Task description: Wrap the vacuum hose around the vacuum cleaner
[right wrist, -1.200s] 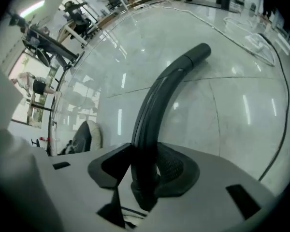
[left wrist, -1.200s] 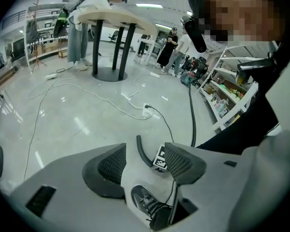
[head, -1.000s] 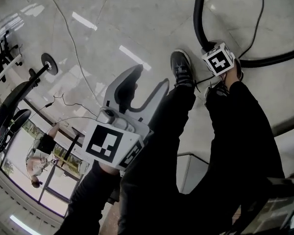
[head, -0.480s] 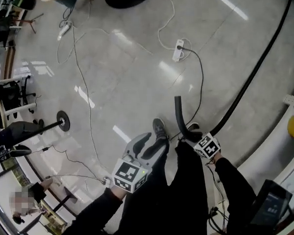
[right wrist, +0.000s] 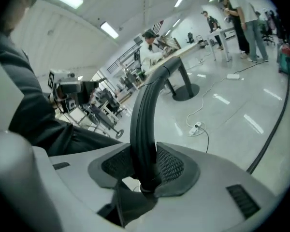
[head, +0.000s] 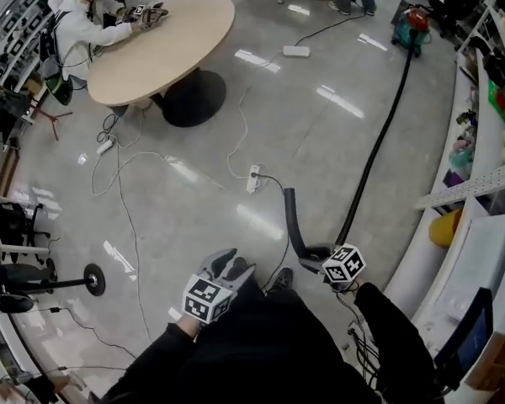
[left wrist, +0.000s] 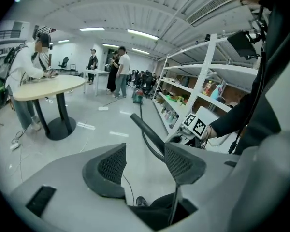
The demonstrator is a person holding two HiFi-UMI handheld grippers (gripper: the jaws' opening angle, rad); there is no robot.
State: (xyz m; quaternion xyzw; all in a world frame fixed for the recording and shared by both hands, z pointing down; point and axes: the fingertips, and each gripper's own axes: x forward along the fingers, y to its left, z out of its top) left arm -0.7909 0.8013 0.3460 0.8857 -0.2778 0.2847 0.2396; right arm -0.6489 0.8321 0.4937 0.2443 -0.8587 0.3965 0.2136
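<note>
Lower centre of head view: right tongs [head: 313, 256] clamped on curved stiff end of black flexible vacuum hose [head: 374, 146], pads pressing both sides. Left tongs [head: 227, 266] standing wide, nothing between them. Rest of hose lying stretched in one long line across glossy grey floor [head: 194, 200] to small red-and-green vacuum cleaner [head: 411, 21], upper right of frame, well apart from person. No turn of hose round cleaner visible. Judgement: task barely begun. Only hose end picked up; carrying it over and all winding left.
</note>
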